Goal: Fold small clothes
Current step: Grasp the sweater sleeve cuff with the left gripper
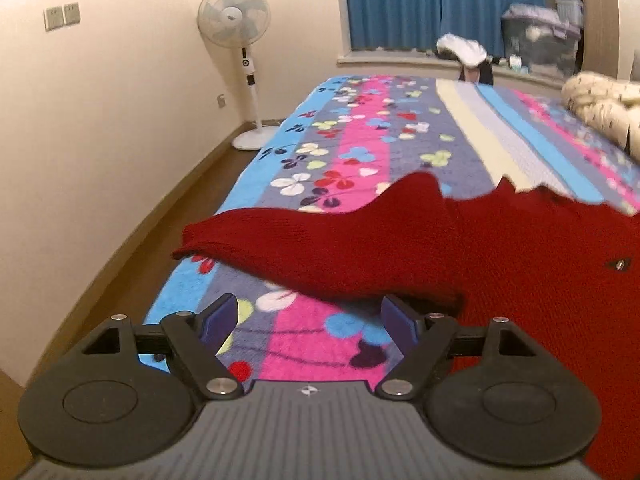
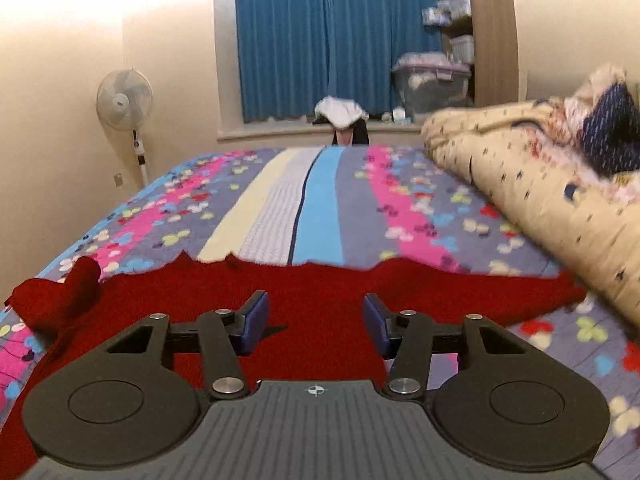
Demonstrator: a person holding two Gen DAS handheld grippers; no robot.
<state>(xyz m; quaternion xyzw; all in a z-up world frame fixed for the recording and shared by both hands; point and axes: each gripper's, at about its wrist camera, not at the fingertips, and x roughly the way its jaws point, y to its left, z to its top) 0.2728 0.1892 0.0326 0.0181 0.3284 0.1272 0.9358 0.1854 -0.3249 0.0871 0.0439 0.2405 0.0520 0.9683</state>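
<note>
A dark red knit sweater (image 1: pixel 500 248) lies spread on the bed, its left sleeve (image 1: pixel 304 248) stretched out toward the bed's left edge. My left gripper (image 1: pixel 310 320) is open and empty, just in front of the sleeve's near edge. In the right wrist view the sweater (image 2: pixel 320 292) lies flat, with its left sleeve (image 2: pixel 56 296) bunched at the far left. My right gripper (image 2: pixel 316 320) is open and empty, above the sweater's body.
The bed has a flowered striped blanket (image 1: pixel 352 152). A rolled cream quilt (image 2: pixel 532 184) lies on the right side of the bed. A white standing fan (image 1: pixel 236 24) stands by the left wall. Blue curtains (image 2: pixel 328 36) and storage boxes (image 2: pixel 432 84) are at the back.
</note>
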